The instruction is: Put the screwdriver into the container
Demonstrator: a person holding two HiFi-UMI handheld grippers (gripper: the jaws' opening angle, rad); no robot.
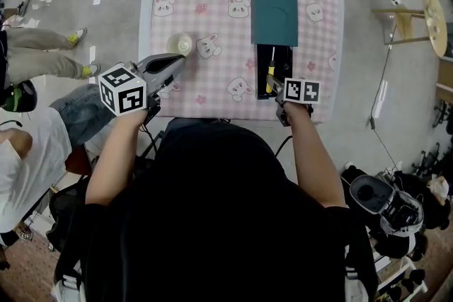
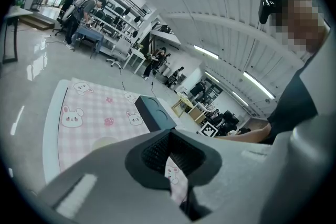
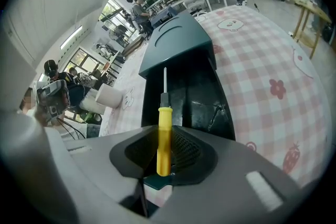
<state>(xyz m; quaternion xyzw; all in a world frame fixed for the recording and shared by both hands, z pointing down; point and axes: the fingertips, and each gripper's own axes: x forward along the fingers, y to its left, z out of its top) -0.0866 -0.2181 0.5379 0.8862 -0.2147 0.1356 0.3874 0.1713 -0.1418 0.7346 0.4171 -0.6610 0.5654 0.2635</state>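
We see the right hand-held gripper [image 3: 164,157] pinching the screwdriver [image 3: 164,128] by its yellow handle over the container [image 3: 202,102] — its tip hard to make out — while the left hand-held gripper [image 2: 176,160] is pressed together, empty.

You had no readable text, brand, label or number in any view. The only sign-like marks were black-and-white square marker patterns on the cube [image 1: 123,89] of your left gripper [image 1: 177,60] and on the cube [image 1: 302,90] of your right gripper [image 1: 272,85], with no letters or digits in them. The pink checked cloth [image 1: 212,10] carried only bunny and flower prints, no words. Background shelves and desks in the gripper views were too small and blurred to read.
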